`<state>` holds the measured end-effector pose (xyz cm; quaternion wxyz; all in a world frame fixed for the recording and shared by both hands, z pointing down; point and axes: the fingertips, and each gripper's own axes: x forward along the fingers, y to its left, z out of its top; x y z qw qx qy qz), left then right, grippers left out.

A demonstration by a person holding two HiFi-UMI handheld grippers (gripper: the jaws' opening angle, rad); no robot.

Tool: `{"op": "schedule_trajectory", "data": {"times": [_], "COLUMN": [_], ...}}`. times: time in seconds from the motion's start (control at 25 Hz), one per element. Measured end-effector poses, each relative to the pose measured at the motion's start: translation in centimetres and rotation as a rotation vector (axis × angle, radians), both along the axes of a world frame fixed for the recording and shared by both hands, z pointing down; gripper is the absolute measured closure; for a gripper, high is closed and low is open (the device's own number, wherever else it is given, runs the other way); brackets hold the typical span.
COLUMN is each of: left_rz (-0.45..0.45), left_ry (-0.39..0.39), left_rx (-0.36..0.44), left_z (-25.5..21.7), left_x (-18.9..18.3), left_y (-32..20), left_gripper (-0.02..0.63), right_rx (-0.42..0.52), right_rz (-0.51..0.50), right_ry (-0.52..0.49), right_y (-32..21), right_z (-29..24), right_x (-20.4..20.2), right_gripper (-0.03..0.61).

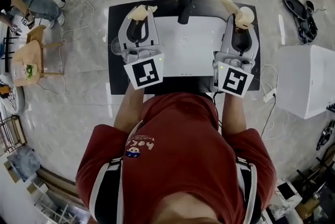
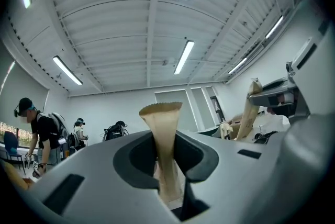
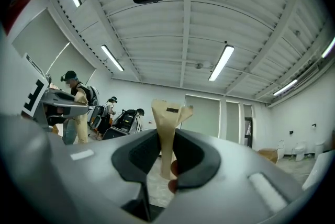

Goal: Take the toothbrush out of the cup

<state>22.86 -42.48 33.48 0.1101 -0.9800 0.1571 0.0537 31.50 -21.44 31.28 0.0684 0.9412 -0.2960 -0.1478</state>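
**Red shirt up close, both grippers w/ tips shut**

Red shirt (image 1: 172,155) fills the bottom of head view, w/ the person's forearms reaching fwd. Their left gripper (image 1: 140,10) & right gripper (image 1: 238,11) sit side by side over a black table (image 1: 112,79) w/ a white board (image 1: 183,45) on it. Each has tan-taped tips (image 2: 161,113). In left gripper view the tips are pressed together w/ nothing betw. them. Right gripper view shows the same, closed on nothing. As for toothbrush & cup, no view lets me make them out, so look & place can't be told.
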Motion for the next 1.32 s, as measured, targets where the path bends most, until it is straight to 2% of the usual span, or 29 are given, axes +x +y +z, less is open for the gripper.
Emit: {"op": "schedule_trajectory", "data": {"times": [1.32], "left_rz": [-0.017], "left_ry": [0.012], "left_rx": [0.010], "left_z": [-0.82], "left_x": [-0.06], "left_y": [0.10], "left_gripper": [0.548], "right_rx": [-0.024], "right_rz": [-0.017], "right_ry": [-0.028], "right_y": [-0.13], "right_z": [0.93], "right_x": [0.73], "right_gripper": [0.494]}}
